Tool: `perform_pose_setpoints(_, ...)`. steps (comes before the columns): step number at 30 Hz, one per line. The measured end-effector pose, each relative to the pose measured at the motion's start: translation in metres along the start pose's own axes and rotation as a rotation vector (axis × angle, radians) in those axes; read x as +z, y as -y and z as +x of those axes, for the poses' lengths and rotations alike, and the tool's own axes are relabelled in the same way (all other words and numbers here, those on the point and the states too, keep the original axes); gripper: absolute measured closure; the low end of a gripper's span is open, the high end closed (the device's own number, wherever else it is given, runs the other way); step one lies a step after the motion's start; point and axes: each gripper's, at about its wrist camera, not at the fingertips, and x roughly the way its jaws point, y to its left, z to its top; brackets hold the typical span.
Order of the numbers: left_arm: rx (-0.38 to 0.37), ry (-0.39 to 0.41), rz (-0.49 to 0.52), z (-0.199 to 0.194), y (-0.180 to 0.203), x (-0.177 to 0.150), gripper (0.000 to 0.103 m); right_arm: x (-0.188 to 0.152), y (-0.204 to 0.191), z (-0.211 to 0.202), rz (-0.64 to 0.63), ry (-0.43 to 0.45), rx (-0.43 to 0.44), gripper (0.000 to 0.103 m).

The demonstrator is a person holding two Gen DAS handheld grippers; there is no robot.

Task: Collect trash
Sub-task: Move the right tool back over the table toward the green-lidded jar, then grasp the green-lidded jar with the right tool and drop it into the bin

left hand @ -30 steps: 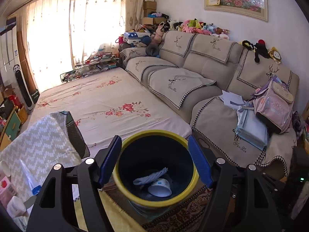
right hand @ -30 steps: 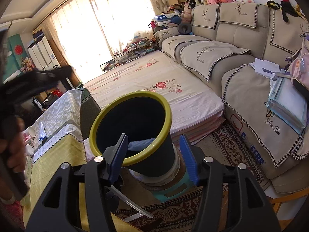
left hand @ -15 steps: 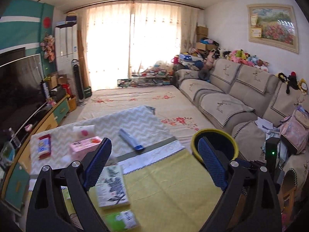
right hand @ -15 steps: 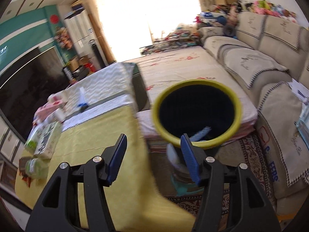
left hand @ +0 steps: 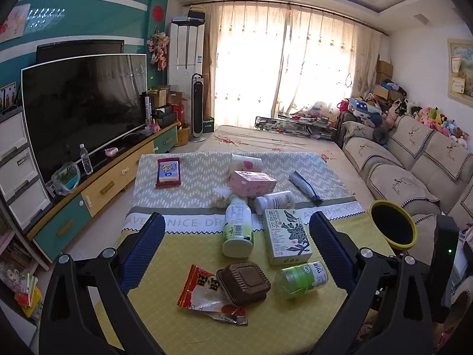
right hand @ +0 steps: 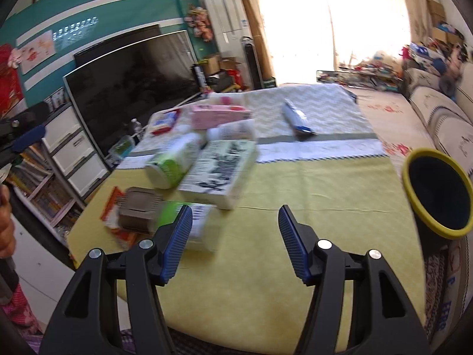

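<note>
Trash lies on the yellow-clothed table [left hand: 183, 251]: a red snack wrapper [left hand: 204, 295], a brown clamshell box [left hand: 244, 285], a green bottle on its side [left hand: 300, 279], a white-green carton [left hand: 286, 236], a white-green bottle [left hand: 238, 227] and a white pill bottle [left hand: 275, 201]. The yellow-rimmed bin [left hand: 399, 245] stands off the table's right edge. My left gripper [left hand: 236, 222] hangs above this pile, its jaws opening, nothing between them. My right gripper [right hand: 235, 211] is over bare cloth right of the green bottle [right hand: 189, 219], jaws opening and empty. The bin [right hand: 407, 183] shows at its right.
Farther back lie a pink box [left hand: 252, 183], a tube [left hand: 304, 185] and a red-blue packet [left hand: 168, 171]. A television [left hand: 82, 109] on a low cabinet lines the left. A sofa [left hand: 414, 162] runs along the right. A hand [right hand: 6, 227] shows at the left edge.
Both views have swung left from the bin beside the sofa to the table of trash. The bin now sits at the right edge. The left jaws have spread wider.
</note>
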Motion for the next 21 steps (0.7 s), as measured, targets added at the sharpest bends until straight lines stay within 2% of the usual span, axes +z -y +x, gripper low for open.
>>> perform_pose_setpoints(3,-0.001,-0.012,-0.001,0.001,-0.005,-0.005,0.006,-0.004,-0.028,0.009,-0.042,-0.002,0.003,0.038)
perform_pose_setpoints(6,-0.006,-0.017,-0.002,0.003,-0.003,-0.006,0.006,-0.007,-0.044,0.023,-0.053,-0.022,-0.015,0.037)
perform_pose_setpoints(11,-0.015,-0.028,-0.005,0.004,-0.004,-0.011,0.006,-0.013,-0.054,0.039,-0.053,-0.053,-0.028,0.037)
perform_pose_setpoints(15,-0.022,-0.038,-0.012,0.007,-0.006,-0.015,0.006,-0.015,-0.057,0.047,-0.065,-0.053,-0.079,0.031)
perform_pose_setpoints(21,-0.037,-0.051,-0.008,0.012,-0.003,-0.021,0.006,-0.019,-0.053,0.064,-0.055,-0.099,-0.12,0.031)
